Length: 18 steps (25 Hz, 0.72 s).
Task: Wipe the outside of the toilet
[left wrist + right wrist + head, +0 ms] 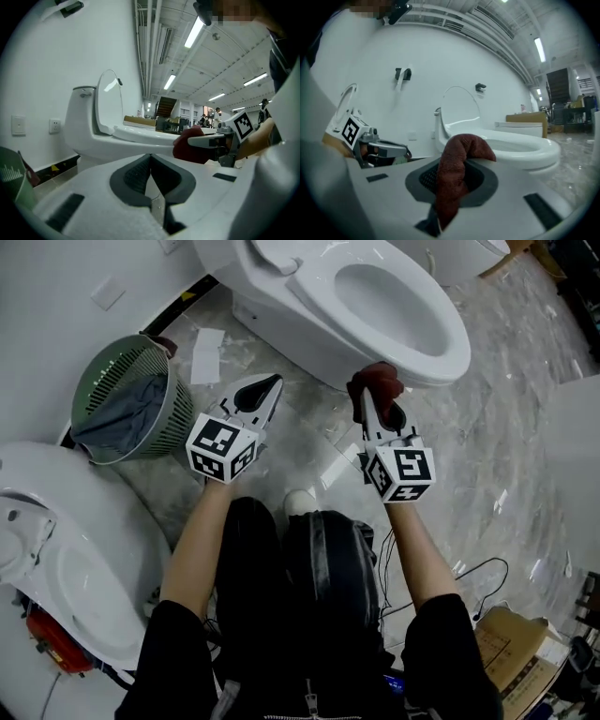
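1. head view: the toilet (375,296) stands ahead of me with its seat down. my right gripper (372,397) is at the front of the bowl, under the rim, holding a dark red cloth (377,381) at the outer wall. i can't tell whether the cloth touches. my left gripper (269,387) is just left of the bowl, near its base. a green basket (122,395) stands further left of the toilet.
2. left gripper view: my left jaws are pressed together with nothing between them. the toilet (93,126) is ahead, lid up, and the cloth (190,143) is at its bowl.
3. right gripper view: my right jaws are clamped on the cloth (452,178), which folds over the tips, just before the toilet (511,140) rim.
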Motion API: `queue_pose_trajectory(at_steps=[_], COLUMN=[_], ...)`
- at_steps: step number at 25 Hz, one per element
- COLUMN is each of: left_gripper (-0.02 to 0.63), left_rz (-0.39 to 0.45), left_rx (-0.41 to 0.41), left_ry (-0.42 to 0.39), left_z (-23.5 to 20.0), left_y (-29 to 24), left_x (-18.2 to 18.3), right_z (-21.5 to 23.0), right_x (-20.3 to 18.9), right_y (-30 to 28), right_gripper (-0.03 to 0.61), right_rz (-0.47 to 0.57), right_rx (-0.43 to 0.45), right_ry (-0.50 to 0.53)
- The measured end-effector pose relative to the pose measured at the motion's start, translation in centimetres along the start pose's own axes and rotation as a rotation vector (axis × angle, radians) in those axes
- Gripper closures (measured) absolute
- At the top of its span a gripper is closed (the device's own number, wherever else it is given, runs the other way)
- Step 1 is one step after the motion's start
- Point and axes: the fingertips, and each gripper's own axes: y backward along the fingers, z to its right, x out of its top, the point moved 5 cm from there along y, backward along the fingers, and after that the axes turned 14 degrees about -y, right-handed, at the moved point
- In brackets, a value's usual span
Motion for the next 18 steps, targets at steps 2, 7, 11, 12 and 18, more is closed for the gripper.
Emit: queue_pose_trajectory(at_steps=[2, 7, 11, 12, 18], left_gripper=[0.612, 0.612, 0.612, 0.612, 0.612], left_rz=[-0.009, -0.005, -0.024, -0.027, -0.045], left_rx=[0.018, 0.071, 0.100, 0.106, 0.128], left_ry=[0.001, -0.014, -0.015, -0.014, -0.013], left_z=[-0.8, -2.3, -3.0, -3.2, -3.6], left_y=[1.8, 5.8, 8.5, 8.9, 10.1], left_x=[-0.5, -0.8, -1.7, -1.8, -2.7], right_z=[-3.1, -8.9, -10.6, -10.5, -8.2], right_x=[-0.3, -0.9, -1.8, -1.9, -2.5], right_y=[-3.2, -11.1, -15.9, -16.8, -19.1], right_gripper=[0.528, 0.528, 0.528, 0.528, 0.529], right_rz=[-0.014, -0.052, -0.113, -0.127, -0.148], right_rx=[0.041, 0.090, 0.063, 0.047, -0.046], right_ry=[-0.005, 0.045, 0.062, 0.058, -0.026])
